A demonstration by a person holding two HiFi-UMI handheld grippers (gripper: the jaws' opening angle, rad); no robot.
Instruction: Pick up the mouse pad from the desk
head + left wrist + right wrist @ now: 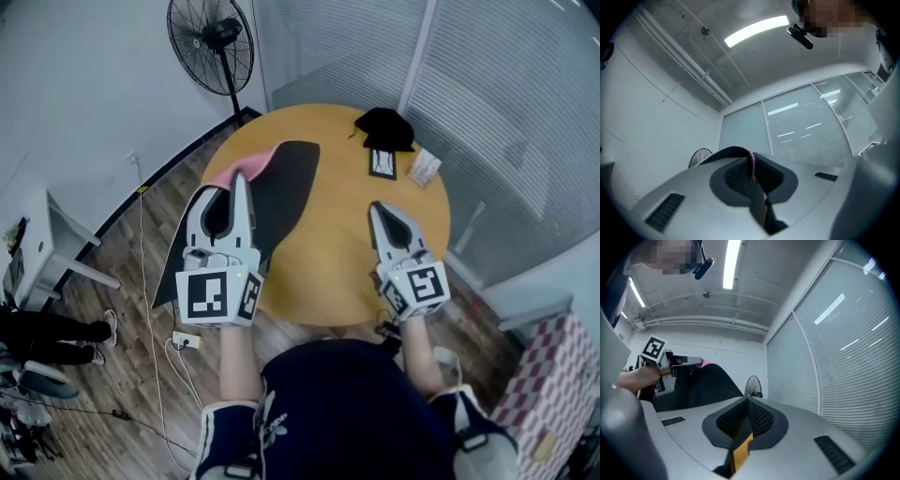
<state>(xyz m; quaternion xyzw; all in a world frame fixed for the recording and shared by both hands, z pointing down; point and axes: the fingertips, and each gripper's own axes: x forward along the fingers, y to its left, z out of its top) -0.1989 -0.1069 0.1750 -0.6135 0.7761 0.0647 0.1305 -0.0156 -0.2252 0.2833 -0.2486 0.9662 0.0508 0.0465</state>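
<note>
Partly hidden behind the left tool (241,180) clamping it, the mouse pad (291,192) hangs; right tool (376,209) closed, empty.

Head camera looks steeply down over the person onto a round wooden table (337,253). Each gripper camera sits close behind its jaws, tilted up at ceiling and glass wall (806,126). The right one catches the left gripper (696,362). All share the standing fan (212,42).

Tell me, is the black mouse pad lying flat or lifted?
Lifted. The left gripper is shut on the mouse pad by its edge. A corner curls over, showing pink, and the rest sags past the table rim.
</note>
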